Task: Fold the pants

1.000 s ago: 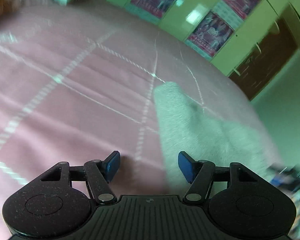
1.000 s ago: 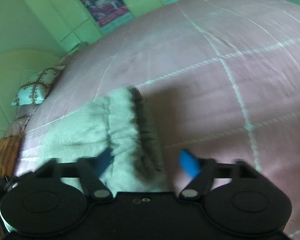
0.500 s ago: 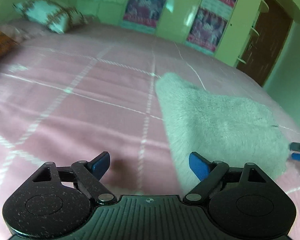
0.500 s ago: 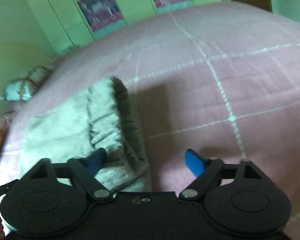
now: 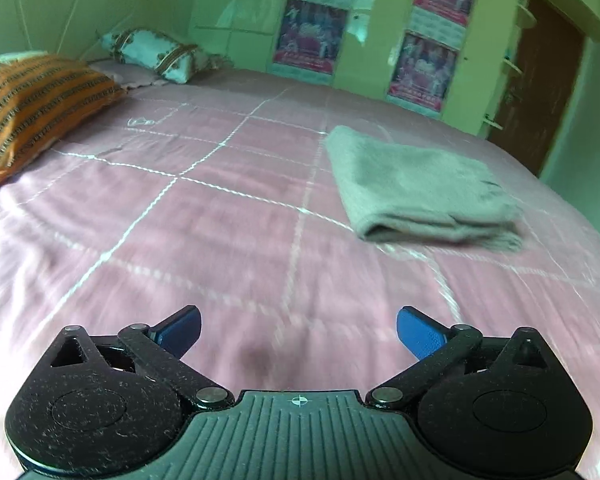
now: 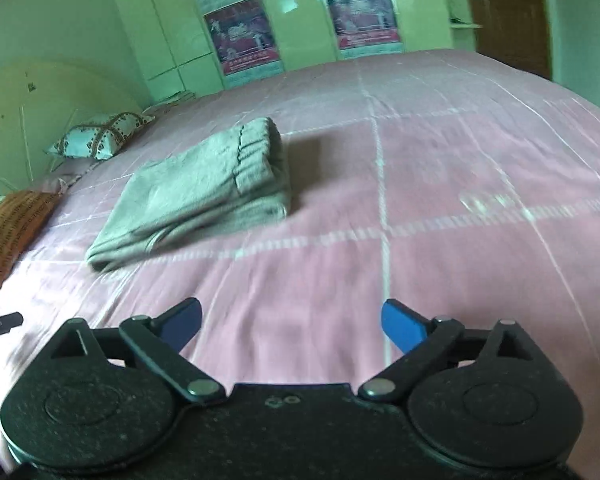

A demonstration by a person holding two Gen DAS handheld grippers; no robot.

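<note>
I am holding the left gripper (image 5: 298, 330) and right gripper (image 6: 291, 325) spread wide and empty above the pink bedspread (image 5: 220, 232). Farther off, the pants (image 6: 204, 192) are lying folded, looking soft, light and floppy; I am judging the thick elastic waistband (image 6: 256, 148) the firmest hold.

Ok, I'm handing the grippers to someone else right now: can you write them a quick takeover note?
Left gripper: open, holding nothing, over bare bedspread.
Right gripper: open, holding nothing, clear of the cloth.
Pants: lying on the pink bedspread as a compact folded stack, waistband end on top, away from both grippers.
Done: the folding looks complete.
Left: probably nothing, perhaps squaring the slightly uneven near edge.
</note>
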